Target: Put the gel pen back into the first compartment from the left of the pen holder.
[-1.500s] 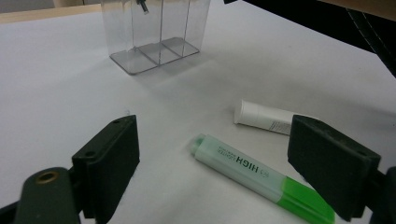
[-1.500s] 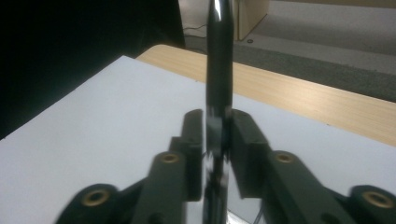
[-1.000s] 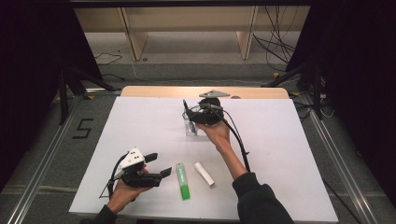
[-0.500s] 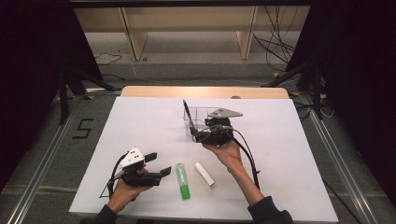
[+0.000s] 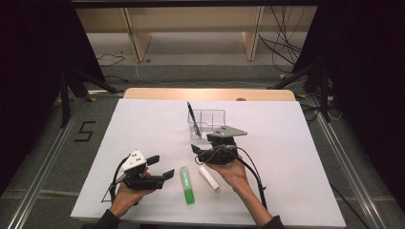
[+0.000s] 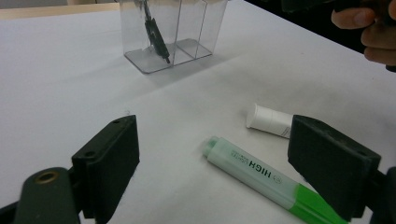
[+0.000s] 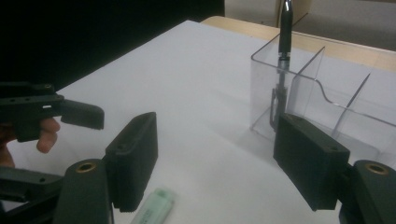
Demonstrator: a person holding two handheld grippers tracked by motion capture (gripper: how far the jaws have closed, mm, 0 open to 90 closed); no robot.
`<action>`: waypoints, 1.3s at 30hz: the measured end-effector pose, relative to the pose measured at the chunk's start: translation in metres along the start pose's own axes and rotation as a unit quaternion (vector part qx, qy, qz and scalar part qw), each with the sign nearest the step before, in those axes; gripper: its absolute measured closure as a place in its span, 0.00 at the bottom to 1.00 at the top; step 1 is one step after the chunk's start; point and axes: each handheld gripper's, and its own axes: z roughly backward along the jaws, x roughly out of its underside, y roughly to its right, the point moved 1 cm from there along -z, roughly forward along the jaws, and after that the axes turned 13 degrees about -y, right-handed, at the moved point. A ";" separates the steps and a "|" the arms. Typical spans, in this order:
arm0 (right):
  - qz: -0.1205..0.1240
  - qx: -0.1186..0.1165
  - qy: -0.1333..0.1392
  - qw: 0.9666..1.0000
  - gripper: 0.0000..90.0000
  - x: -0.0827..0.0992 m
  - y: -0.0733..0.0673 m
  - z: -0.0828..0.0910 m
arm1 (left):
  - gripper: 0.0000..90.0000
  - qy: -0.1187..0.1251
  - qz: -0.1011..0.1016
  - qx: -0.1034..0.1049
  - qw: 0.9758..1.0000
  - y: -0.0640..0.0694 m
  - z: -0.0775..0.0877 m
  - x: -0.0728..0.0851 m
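The white counter (image 5: pixel 286 157) sits in a dark room, with a grey floor and cables behind it.

From the high view, the right tool (image 5: pixel 203 153) hangs just over the white tube (image 5: pixel 208 177), and the clear box (image 5: pixel 210 123) stands right behind it. The left tool (image 5: pixel 161 168) is low near the front edge, with the green marker (image 5: pixel 186 185) just beside its tips.

The left tool's view brings the marker (image 6: pixel 261 175) up close between its two jaws, which stand wide apart with nothing in them. It shows letters on the marker. The tube (image 6: pixel 273 121) lies just past the marker, and a black pen (image 6: pixel 156 33) leans inside the box (image 6: pixel 177 32) far ahead.

The right tool's jaws have just been opening, and nothing is between them. Its view shows the pen (image 7: pixel 283 56) standing up in the nearest part of the box (image 7: pixel 327 107), just ahead of its jaws. The marker's pale cap (image 7: pixel 156 203) peeks in below, and the left tool (image 7: pixel 70 114) is off to one side.
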 end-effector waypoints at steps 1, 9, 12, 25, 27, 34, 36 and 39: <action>-0.001 -0.002 -0.001 1.000 0.35 0.002 -0.002 0.000 | 0.18 0.001 0.002 -0.001 1.000 0.000 0.000 0.000; 0.013 -0.020 -0.011 1.000 0.35 0.019 -0.015 0.002 | 0.18 0.007 0.013 -0.007 1.000 -0.004 0.002 0.000; 0.013 -0.032 -0.017 0.999 0.36 0.025 -0.019 0.001 | 0.18 0.007 0.013 -0.009 1.000 -0.004 0.002 0.000; 0.035 -0.043 -0.041 0.998 0.36 0.037 -0.042 -0.003 | 0.18 0.010 0.017 -0.015 1.000 -0.006 0.003 0.000; 0.039 -0.041 -0.043 0.997 0.36 0.039 -0.046 -0.004 | 0.18 0.011 0.018 -0.015 1.000 -0.005 0.003 0.000; 0.045 -0.040 -0.055 0.997 0.35 0.045 -0.056 -0.010 | 0.18 0.009 0.016 -0.013 1.000 -0.005 0.003 0.000; 0.046 -0.042 -0.061 0.996 0.35 0.048 -0.058 -0.013 | 0.18 0.009 0.016 -0.013 1.000 -0.005 0.003 0.000; 0.051 -0.040 -0.069 0.996 0.34 0.051 -0.062 -0.018 | 0.18 0.010 0.016 -0.014 1.000 -0.005 0.004 0.000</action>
